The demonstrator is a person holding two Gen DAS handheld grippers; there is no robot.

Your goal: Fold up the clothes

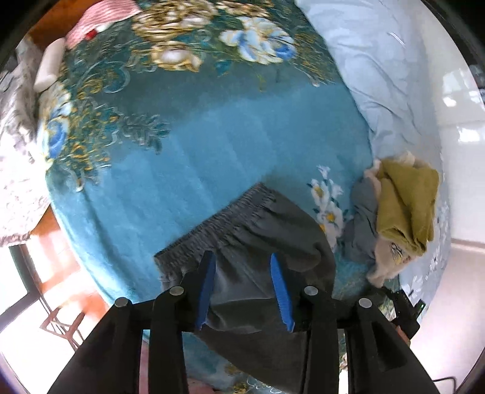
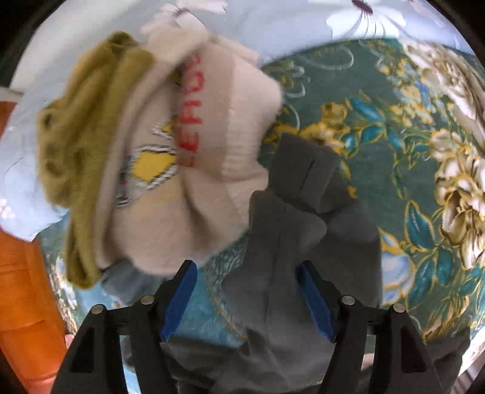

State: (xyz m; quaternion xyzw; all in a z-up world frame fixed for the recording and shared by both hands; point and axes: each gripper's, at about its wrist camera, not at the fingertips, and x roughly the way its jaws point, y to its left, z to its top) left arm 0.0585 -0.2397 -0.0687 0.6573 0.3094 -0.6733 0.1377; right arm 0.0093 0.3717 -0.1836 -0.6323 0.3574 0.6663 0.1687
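Here, one pair of dark grey shorts [image 1: 251, 239] lies on a bed covered by a teal floral blanket [image 1: 212, 136], and both grippers are over that garment. The elastic waistband [image 1: 212, 218] is the edge farthest from the left gripper [image 1: 242, 257], gathered and running slantwise; the rest of the cloth falls back toward the camera and under the tool. The left gripper's two blue-lined jaws stand apart, with grey fabric showing between them, but whether they touch it I cannot tell.

In the right wrist view the right gripper [image 2: 247, 266] also has its two jaws spread wide, held over a rumpled, folded-up part of the same shorts [image 2: 303, 227]; nothing is pinched between them.

Just beside the shorts, on the side away from the waistband's near end, sits one heap of unfolded clothes. Three pieces can be counted in it: an olive-green knit [image 1: 406, 200] on top, a cream garment [image 2: 188, 197] with red lettering and a yellow patch, and a blue-grey piece [image 1: 360, 224] underneath. In the right wrist view the cream garment touches the shorts.

Beyond the heap, a pale blue quilt [image 1: 379, 75] lies along the blanket's edge. Far past the waistband, at the bed's other end, are one white pillow [image 1: 50, 65] and one red-and-white striped cloth [image 1: 100, 18].
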